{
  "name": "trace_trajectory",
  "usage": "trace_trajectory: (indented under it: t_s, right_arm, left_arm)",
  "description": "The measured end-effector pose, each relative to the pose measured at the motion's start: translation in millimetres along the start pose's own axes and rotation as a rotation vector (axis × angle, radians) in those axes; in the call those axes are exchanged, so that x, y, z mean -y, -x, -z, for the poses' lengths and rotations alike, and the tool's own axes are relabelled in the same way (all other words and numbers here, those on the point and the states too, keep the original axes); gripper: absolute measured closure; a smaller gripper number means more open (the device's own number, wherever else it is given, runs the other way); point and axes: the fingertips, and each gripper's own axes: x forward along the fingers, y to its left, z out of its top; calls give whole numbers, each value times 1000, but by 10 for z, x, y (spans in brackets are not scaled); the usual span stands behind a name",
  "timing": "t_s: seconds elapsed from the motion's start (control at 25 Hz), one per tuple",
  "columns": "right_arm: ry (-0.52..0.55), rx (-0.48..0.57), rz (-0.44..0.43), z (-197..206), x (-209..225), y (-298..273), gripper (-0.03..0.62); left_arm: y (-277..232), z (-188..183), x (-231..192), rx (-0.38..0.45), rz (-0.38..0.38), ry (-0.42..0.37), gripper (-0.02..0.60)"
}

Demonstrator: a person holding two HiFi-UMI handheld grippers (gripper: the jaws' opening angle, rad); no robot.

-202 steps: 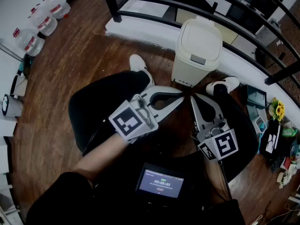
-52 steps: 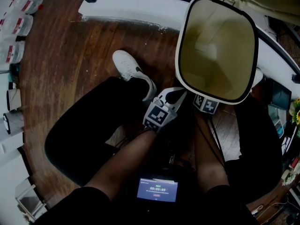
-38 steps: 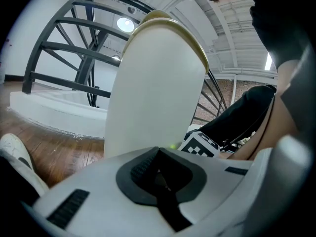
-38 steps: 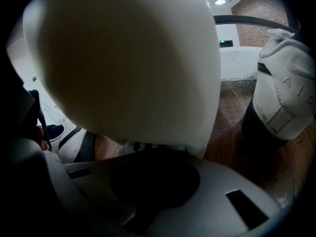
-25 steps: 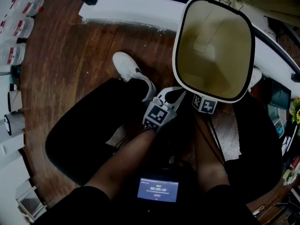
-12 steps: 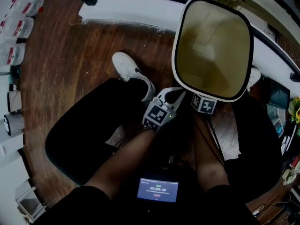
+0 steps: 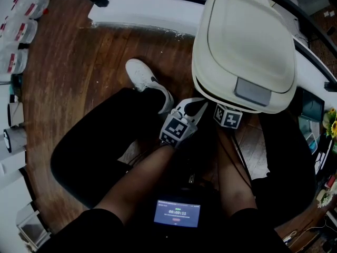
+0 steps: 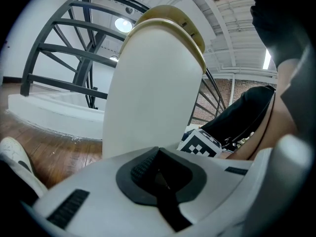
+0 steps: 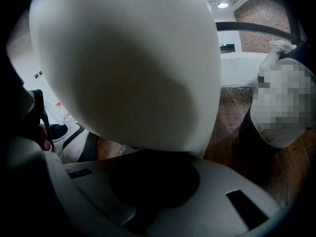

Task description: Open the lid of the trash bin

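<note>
The cream trash bin [image 7: 242, 51] stands on the wood floor, just past the person's knees. In the head view its lid [image 7: 247, 36] lies down over the bin, with the grey push button [image 7: 254, 91] on the near edge. My left gripper [image 7: 199, 106] is shut and holds nothing, its tips just short of the bin's lower left side. In the left gripper view the bin wall [image 8: 148, 93] rises right behind the shut left gripper [image 8: 158, 149]. Only the right gripper's marker cube [image 7: 228, 116] shows under the bin's near rim. The right gripper [image 9: 163, 154] looks shut, close under the bin [image 9: 128, 68].
White shoes [image 7: 146, 80] rest on the floor left of the bin. A white ledge [image 7: 147, 7] with a black railing runs behind it. Water bottles [image 7: 21, 15] stand at the far left. A small screen [image 7: 177, 213] sits on the person's lap. Clutter lies at the right edge [image 7: 329, 136].
The lid stood open, showing the bin's inside, until half a second ago; now it is down over the bin. Both grippers have stayed where they were.
</note>
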Motion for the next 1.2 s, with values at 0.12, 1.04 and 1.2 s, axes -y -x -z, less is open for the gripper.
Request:
trace_trajectory:
  t_s: [0.12, 1.04, 1.2]
  right_arm:
    - [5, 3, 3, -12, -15, 34, 585]
    - [411, 98, -349, -236, -1761, 1612, 572]
    - [462, 249, -394, -521, -2075, 2374, 572]
  left_arm:
    - [13, -8, 13, 2, -2, -7, 543]
    - [1065, -736, 736, 114, -22, -111, 543]
    - [1515, -1072, 1046, 190, -22, -134, 543]
